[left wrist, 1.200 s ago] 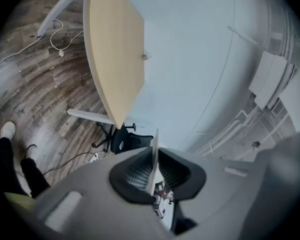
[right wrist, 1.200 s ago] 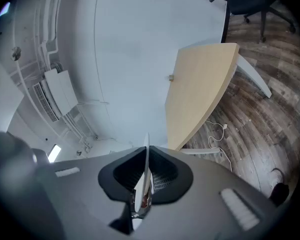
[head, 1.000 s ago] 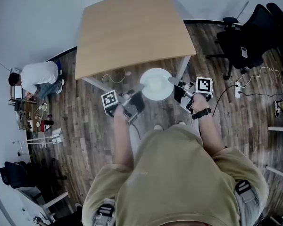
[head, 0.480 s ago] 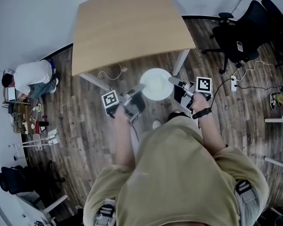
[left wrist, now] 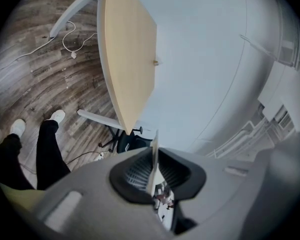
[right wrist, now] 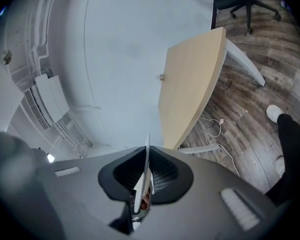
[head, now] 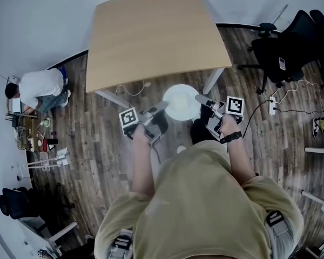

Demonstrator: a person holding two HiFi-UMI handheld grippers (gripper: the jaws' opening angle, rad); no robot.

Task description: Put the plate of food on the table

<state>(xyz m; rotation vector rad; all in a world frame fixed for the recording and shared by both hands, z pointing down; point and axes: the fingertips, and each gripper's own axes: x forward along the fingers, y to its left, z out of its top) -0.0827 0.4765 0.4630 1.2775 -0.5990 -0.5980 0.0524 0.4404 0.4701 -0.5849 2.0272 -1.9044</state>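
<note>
A round white plate (head: 181,102) hangs in the air over the wooden floor, just in front of the near edge of the light wooden table (head: 151,36). My left gripper (head: 162,106) is shut on the plate's left rim and my right gripper (head: 200,97) on its right rim. In the left gripper view the rim (left wrist: 154,149) shows edge-on, pinched between the jaws of the left gripper (left wrist: 153,171), with the table (left wrist: 127,49) ahead. The right gripper view shows the same: a thin rim (right wrist: 147,154) clamped in the right gripper (right wrist: 146,176), the table (right wrist: 192,99) beyond. What lies on the plate is hard to make out.
The table's white legs (head: 213,80) stand close behind the plate. A white cable (head: 130,90) lies under the table. Black office chairs (head: 286,47) and a power strip (head: 272,104) are at the right. A person in a white shirt (head: 40,88) crouches at the far left beside clutter (head: 35,134).
The person holding the grippers has stepped forward, a dark trouser leg now showing under the right gripper. The plate stays gripped on both sides, near the table's front edge.
</note>
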